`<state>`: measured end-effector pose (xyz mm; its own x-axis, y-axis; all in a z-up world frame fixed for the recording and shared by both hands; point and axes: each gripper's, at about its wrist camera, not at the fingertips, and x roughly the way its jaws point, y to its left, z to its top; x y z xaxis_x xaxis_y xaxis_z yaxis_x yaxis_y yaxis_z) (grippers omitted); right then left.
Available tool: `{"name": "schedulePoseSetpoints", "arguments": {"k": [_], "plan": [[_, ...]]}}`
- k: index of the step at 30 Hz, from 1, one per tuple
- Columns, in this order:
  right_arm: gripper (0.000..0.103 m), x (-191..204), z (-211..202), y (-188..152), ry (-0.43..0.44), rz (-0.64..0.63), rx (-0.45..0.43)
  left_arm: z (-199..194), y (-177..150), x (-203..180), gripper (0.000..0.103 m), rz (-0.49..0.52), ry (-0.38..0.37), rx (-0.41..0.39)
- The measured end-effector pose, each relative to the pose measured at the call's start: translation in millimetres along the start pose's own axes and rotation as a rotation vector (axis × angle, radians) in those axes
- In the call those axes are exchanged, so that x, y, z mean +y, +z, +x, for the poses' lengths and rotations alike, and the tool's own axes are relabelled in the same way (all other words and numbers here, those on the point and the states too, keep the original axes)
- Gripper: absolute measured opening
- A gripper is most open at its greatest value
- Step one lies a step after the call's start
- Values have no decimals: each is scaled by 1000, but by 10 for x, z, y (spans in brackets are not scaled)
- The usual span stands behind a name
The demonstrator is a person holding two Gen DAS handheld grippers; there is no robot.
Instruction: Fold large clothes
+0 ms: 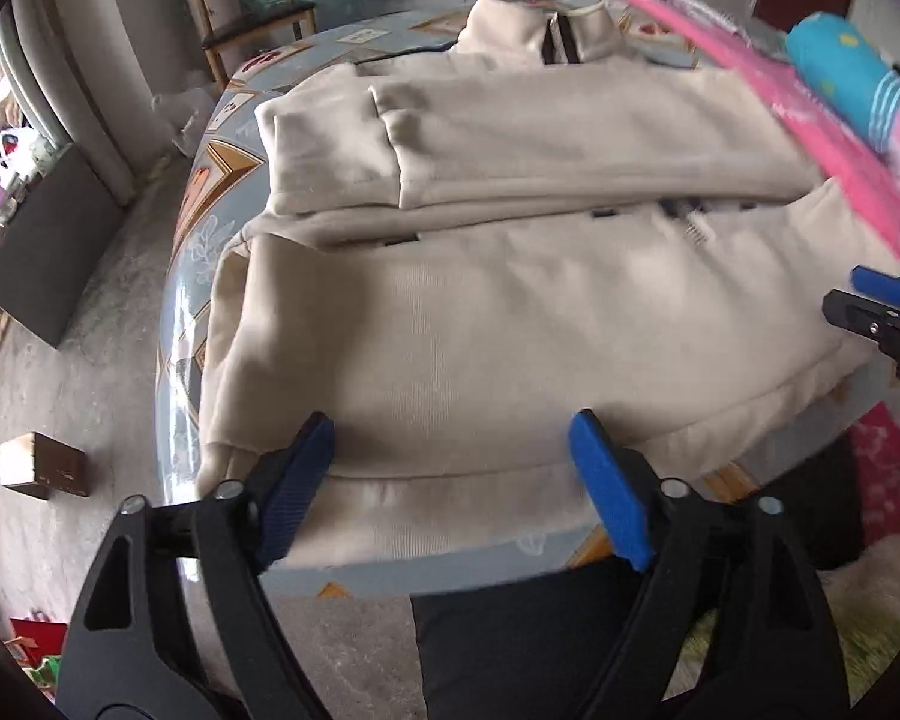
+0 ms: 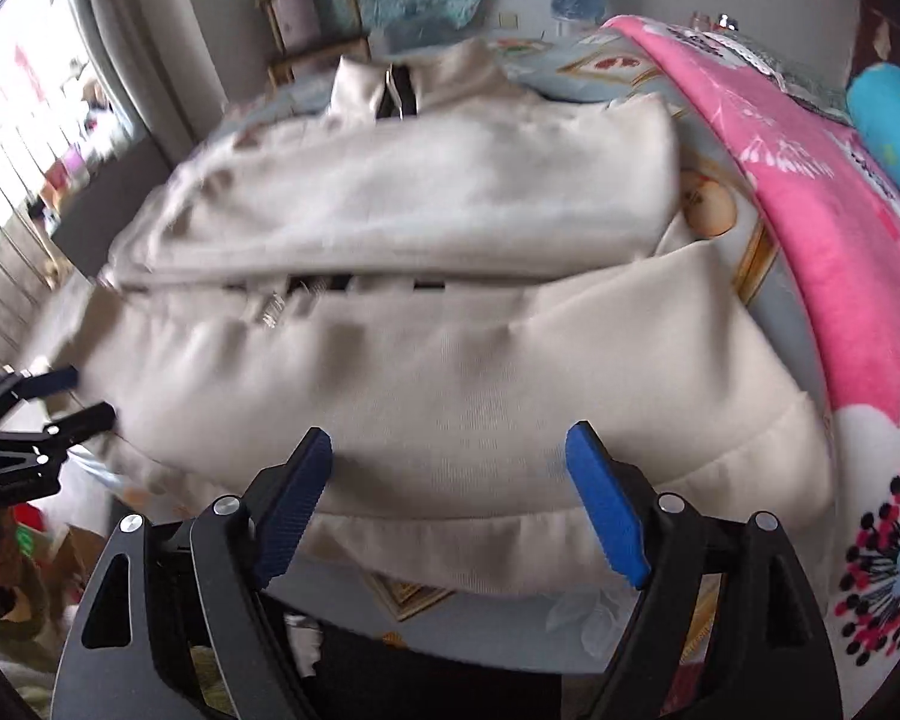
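The cream fleece jacket (image 1: pixel 510 312) lies partly folded on the round table with a patterned blue cover (image 1: pixel 204 228), collar at the far side, hem at the near edge. The left gripper (image 1: pixel 450 468) stands with its blue-padded jaws wide apart over the hem, nothing pinched between them. The right gripper (image 2: pixel 450 480) stands equally wide over the hem farther right, also gripping nothing. A pink floral blanket (image 2: pixel 822 228) lies on the table just right of the jacket.
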<state>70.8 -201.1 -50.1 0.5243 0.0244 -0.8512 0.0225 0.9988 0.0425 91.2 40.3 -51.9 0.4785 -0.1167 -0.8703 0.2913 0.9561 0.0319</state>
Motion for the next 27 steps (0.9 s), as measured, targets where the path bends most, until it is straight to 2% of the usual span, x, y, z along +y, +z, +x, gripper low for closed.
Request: {"name": "schedulePoseSetpoints", "arguments": {"k": [2, 4, 6, 11, 22, 27], "plan": [[91, 39, 29, -42, -12, -4, -10, 23, -14, 4, 91, 5, 16, -22], [97, 8, 68, -57, -14, 5, -11, 16, -38, 62, 93, -22, -9, -19], [97, 3, 85, -52, -6, 7, -21, 25, -39, 92, 94, -38, -32, -24], [97, -14, 118, -37, -2, 7, -18, 43, -11, 78, 95, -21, -34, -22], [97, -22, 156, 23, -3, 7, 30, 99, 90, 75, 95, -8, -39, 53], [97, -19, 168, 41, -3, 5, 46, 100, 97, 83, 95, -8, -41, 58]]}}
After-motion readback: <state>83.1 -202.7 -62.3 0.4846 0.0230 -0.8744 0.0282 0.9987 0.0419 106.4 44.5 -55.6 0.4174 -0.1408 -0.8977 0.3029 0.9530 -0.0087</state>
